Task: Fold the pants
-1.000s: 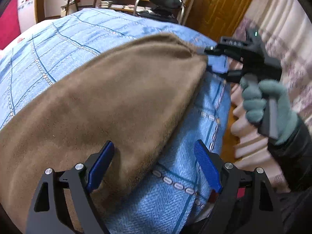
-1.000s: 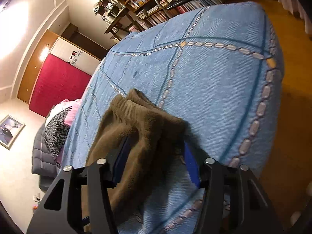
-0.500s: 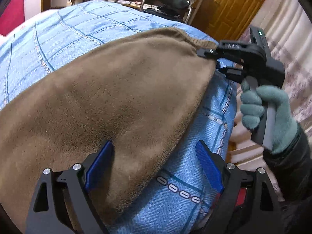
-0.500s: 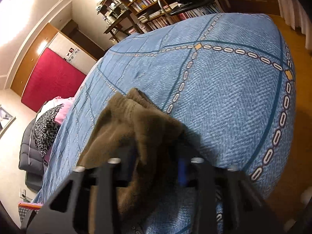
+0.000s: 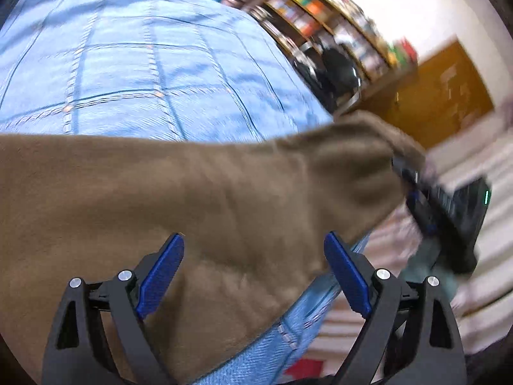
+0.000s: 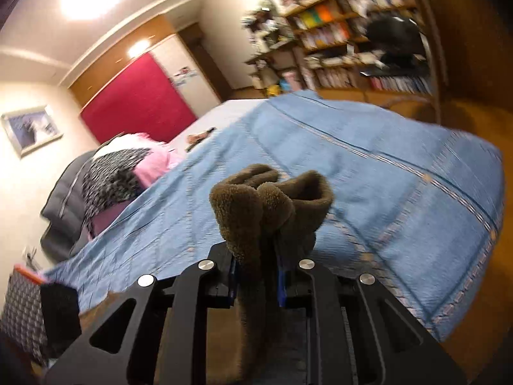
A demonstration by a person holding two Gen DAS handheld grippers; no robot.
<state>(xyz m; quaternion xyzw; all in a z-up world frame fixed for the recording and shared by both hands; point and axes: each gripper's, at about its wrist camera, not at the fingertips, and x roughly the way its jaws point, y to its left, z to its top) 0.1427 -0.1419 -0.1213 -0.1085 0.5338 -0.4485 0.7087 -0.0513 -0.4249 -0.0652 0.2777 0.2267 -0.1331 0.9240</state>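
Brown fleece pants [image 5: 198, 211] lie across a blue-quilted bed [image 5: 134, 73], one end lifted off it. The right gripper [image 6: 256, 276] has its jaws closing tight on that bunched end, angled down over the bed. The left gripper [image 5: 253, 276] tilts down above the cloth, its jaws opening wide and pressing on nothing. Risk: the thick fleece may slip from the single narrow pinch, or drag crooked and wrinkle.
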